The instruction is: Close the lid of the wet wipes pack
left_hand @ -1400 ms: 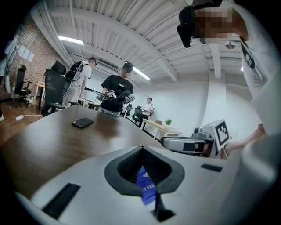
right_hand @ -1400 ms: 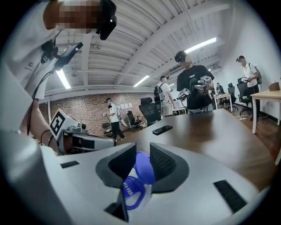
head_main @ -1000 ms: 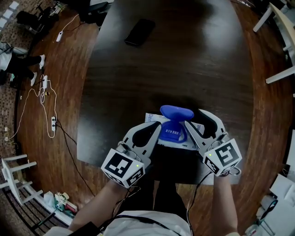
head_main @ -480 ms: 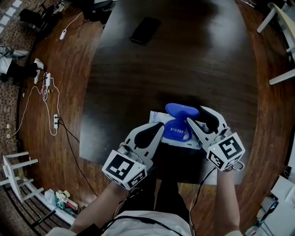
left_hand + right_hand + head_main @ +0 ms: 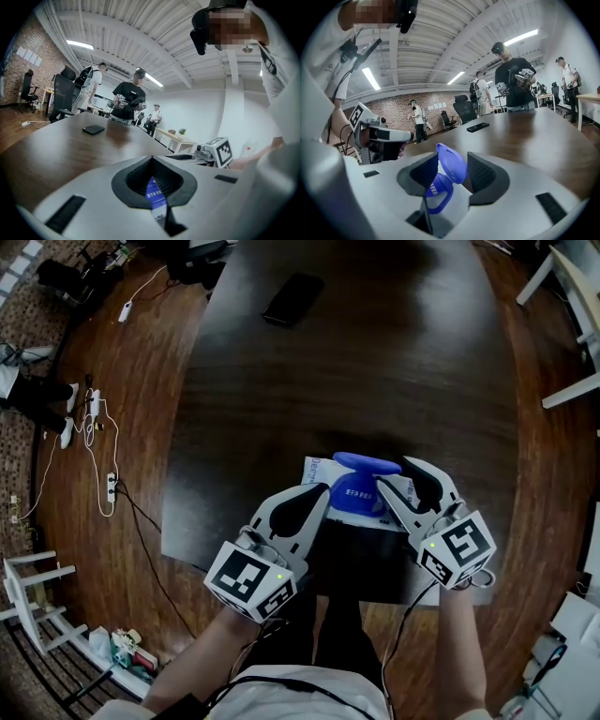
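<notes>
Tongs on either side of one wet wipes pack (image 5: 318,469) at the near edge of the worktop (image 5: 375,371)
The left tongs (image 5: 323,491) are clenched on the pack's left edge; the right tongs (image 5: 394,474) stand released, jaws apart, with the single blue lid (image 5: 364,463) tilted up between them. Counted: two tongs, one pack, one lid, and one dark phone (image 5: 293,298) well apart at the worktop's far side

I've got a dark wood table (image 5: 375,381) w/ a black phone (image 5: 293,298) lying flat twd the far end and the wet wipes pack (image 5: 317,471) flat by the near edge, well apart from it.
</notes>
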`<state>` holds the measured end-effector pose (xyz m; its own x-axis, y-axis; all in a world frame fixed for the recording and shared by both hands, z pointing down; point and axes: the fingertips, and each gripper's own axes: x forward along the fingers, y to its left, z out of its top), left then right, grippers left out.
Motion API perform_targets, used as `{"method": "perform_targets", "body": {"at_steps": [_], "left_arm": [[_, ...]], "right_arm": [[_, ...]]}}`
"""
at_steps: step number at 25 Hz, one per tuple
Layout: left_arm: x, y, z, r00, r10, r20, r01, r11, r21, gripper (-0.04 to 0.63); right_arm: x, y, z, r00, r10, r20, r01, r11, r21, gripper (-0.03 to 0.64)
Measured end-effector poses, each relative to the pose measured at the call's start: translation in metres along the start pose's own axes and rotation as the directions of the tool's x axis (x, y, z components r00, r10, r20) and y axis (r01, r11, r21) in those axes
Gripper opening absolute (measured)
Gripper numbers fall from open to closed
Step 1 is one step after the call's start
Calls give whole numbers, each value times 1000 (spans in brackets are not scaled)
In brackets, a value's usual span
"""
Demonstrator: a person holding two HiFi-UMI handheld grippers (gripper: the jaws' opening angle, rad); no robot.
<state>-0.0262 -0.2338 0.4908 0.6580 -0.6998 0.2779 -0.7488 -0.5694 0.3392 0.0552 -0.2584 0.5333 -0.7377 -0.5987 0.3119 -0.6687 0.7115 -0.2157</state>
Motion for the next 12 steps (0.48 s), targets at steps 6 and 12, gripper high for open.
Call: {"method": "perform_targets", "body": {"at_steps": [6, 12], "left_arm": [[-11, -7, 1, 1000, -7, 6, 7, 1000, 5, 3], [-28, -13, -2, 1000, -12, 12, 11, 1000, 12, 3]], "right_arm": [[-9, 15, -3, 1000, -8, -9, 8, 1000, -11, 178], [-17, 34, -12, 1000, -15, -22, 14, 1000, -23, 178]]}}
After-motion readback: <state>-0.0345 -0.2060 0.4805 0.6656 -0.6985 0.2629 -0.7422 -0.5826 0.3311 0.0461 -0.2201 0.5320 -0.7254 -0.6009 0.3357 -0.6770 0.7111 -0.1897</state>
